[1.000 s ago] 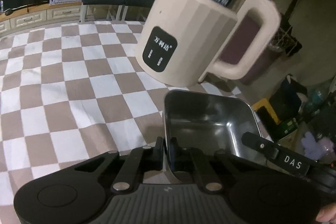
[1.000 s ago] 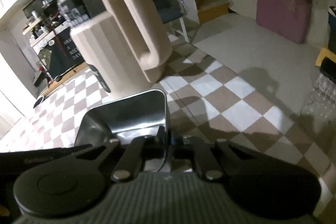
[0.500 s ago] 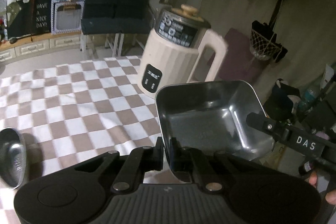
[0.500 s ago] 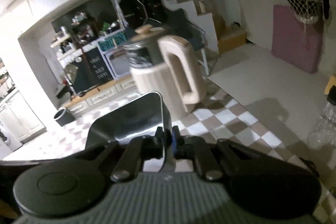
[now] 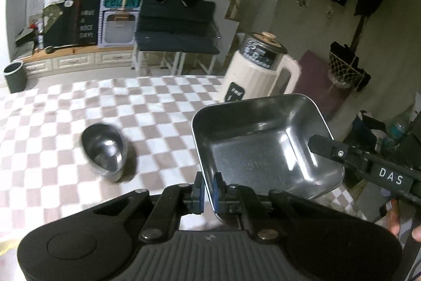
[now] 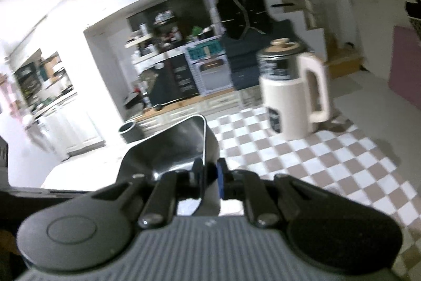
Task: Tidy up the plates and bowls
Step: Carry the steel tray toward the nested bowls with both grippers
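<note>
A square steel tray [image 5: 263,146] hangs in the air above the checkered tablecloth [image 5: 65,123], held from two sides. My left gripper [image 5: 208,188] is shut on its near rim, blue pads pinching the thin wall. My right gripper [image 6: 209,175] has the tray's [image 6: 173,149] opposite wall between its pads; its jaws are opening but still look in touch with the wall. One of its fingers [image 5: 329,146] shows over the tray's right rim in the left wrist view. A small round steel bowl [image 5: 105,152] sits on the cloth to the left of the tray.
A tall cream electric jug [image 5: 259,75] with a big handle [image 6: 315,88] stands near the table's far right corner. A dark chair [image 5: 176,38] and low cabinets [image 5: 79,62] lie beyond the table. A person's fingers [image 5: 394,225] show at the right.
Both grippers have risen with the tray and drawn back from the cream jug, which now looks smaller. The round bowl has come into view on the left. The right pads stand slightly wider.
</note>
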A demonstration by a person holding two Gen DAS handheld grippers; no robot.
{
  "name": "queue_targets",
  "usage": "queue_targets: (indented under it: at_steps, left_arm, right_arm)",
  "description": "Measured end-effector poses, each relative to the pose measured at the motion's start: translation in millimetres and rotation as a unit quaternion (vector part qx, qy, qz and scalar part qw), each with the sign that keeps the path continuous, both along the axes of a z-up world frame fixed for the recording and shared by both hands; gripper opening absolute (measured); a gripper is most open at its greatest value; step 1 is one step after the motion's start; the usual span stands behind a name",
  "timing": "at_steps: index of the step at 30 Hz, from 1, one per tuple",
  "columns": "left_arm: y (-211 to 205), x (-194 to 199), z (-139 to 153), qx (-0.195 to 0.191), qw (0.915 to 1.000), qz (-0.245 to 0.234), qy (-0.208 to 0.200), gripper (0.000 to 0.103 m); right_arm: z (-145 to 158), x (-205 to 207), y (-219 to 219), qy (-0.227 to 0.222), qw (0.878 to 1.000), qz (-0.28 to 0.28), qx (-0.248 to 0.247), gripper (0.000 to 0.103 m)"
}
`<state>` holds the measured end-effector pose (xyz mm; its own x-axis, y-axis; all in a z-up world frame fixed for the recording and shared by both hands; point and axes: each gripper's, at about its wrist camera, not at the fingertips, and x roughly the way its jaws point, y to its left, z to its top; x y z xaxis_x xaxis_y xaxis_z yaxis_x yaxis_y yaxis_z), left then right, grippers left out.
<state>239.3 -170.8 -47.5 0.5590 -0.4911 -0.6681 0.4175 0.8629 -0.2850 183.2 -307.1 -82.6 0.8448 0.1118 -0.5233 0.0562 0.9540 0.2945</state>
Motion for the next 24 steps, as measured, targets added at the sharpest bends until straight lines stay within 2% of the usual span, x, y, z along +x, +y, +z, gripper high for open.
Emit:
queue_targets:
  at_steps: [4,7,13,18,24]
  left_arm:
    - [24.7,-19.1,-7.8,0.0,0.9998,0.013,0.014,0.007]
    - [38.6,-32.9,-24.4,0.003,0.9991,0.024,0.035,0.007]
    - [50.5,-44.5,-59.2,0.005,0.9962,0.034,0.08,0.007]
    - [51.2,-45.6,-70.9,0.007,0.9955,0.033,0.088,0.007]
    - [43.5,-43.3,-85.7,0.018,0.9951,0.029,0.093,0.008]
  right_arm:
    - [-1.5,-7.3,19.5,0.011,1.0,0.028,-0.004,0.014]
    - [-9.7,-11.0,28.9,0.036,0.998,0.046,0.006,0.015]
    - [-27.3,-11.5,45.4,0.09,0.993,0.07,-0.034,0.015]
    - [-30.7,-13.9,46.5,0.112,0.989,0.077,-0.054,0.015]
    - [-29.5,-18.8,50.0,0.117,0.988,0.075,-0.064,0.016]
